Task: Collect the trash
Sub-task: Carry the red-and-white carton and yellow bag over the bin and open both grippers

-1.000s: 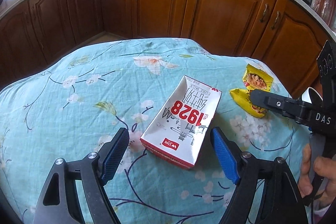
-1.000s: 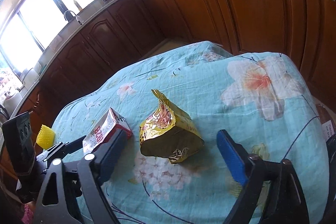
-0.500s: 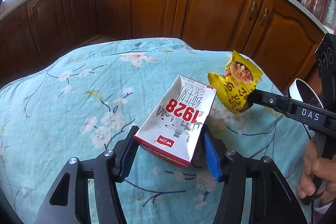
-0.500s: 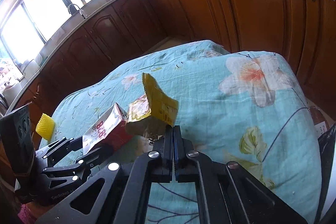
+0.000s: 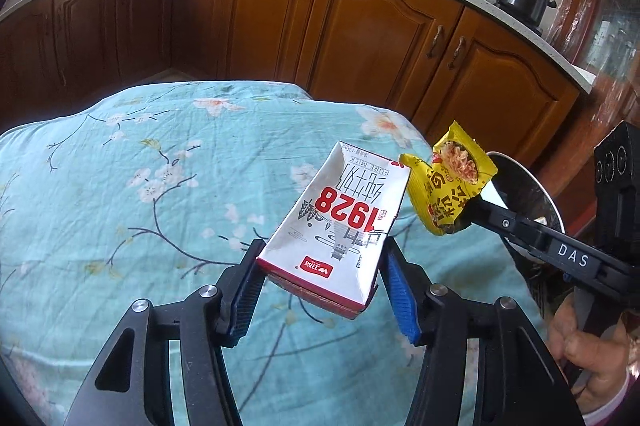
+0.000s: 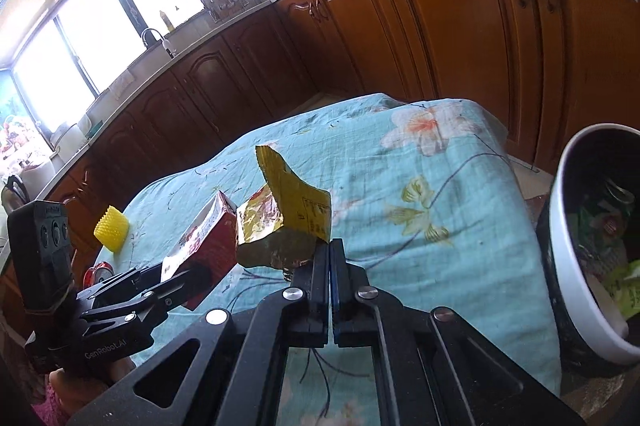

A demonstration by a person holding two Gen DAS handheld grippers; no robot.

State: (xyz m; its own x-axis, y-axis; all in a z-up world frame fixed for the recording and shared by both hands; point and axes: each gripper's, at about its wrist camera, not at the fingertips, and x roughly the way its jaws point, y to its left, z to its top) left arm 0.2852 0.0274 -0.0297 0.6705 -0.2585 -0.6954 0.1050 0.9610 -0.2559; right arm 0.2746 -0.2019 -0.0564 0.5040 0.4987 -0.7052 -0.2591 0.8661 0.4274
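Left wrist view: left tongs (image 5: 320, 286) clamp the milk carton (image 5: 340, 226) by both sides, lifted above the floral-clothed counter (image 5: 140, 186). Right tongs (image 6: 330, 254), fingers pressed together, pinch the yellow snack wrapper (image 6: 288, 218) beside the carton, near the white-rimmed bin (image 6: 568, 266) holding trash.

1. Table (image 5: 120, 186), draped in a teal floral cloth (image 6: 420, 186); wooden cabinets beyond.
2. On the cloth at the table's far left corner, right wrist view: yellow spiky cup (image 6: 111, 228).
3. Just below that cup: small red round object (image 6: 98, 272), partly hidden.
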